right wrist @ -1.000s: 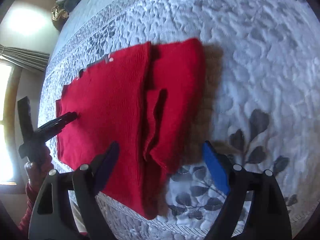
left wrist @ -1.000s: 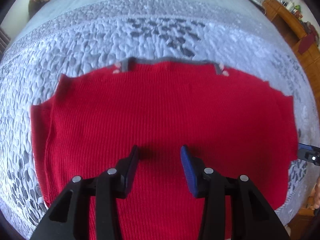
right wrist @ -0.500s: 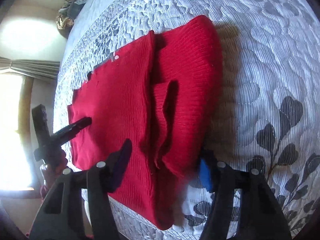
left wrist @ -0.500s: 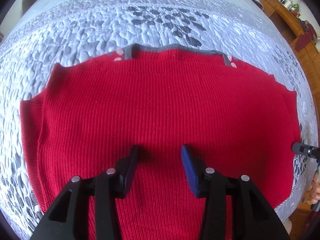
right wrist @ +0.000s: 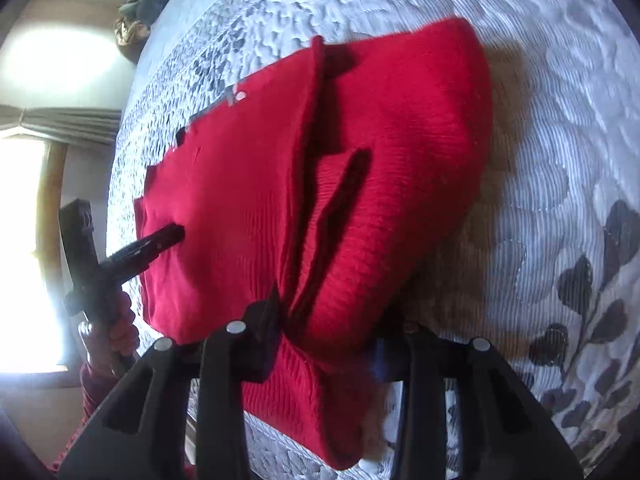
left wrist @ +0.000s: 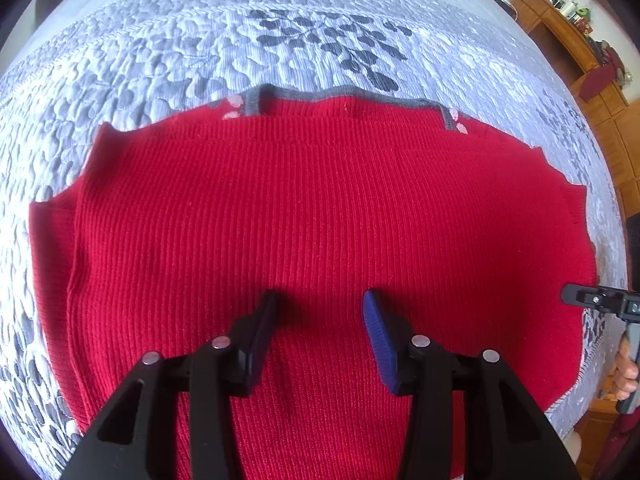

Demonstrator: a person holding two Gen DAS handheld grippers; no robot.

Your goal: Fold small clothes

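A red knit sweater (left wrist: 320, 200) with a grey neck trim (left wrist: 344, 94) lies flat on the bed, back up. My left gripper (left wrist: 320, 300) hovers open over its middle, pointing steeply down, with nothing between the pads. In the right wrist view the sweater (right wrist: 240, 180) has its side panel (right wrist: 400, 140) folded inward. My right gripper (right wrist: 324, 332) is closing on the near edge of that folded layer, and the bunched fabric is pinched between its jaws. The left gripper (right wrist: 168, 236) shows there at the sweater's far side, and the right gripper (left wrist: 576, 296) pokes in at the sweater's right edge.
The grey quilted bedspread (left wrist: 280, 32) with a dark leaf print spreads all around the sweater. A wooden cabinet (left wrist: 560, 20) stands beyond the bed on the right. A bright window (right wrist: 24, 240) with a curtain (right wrist: 60, 124) and a heap of clothes (right wrist: 136, 20) lie past the far side.
My right gripper has sunk toward the sweater's folded edge and narrowed from wide open to pinching the fabric. The left gripper has hardly moved and stays open.
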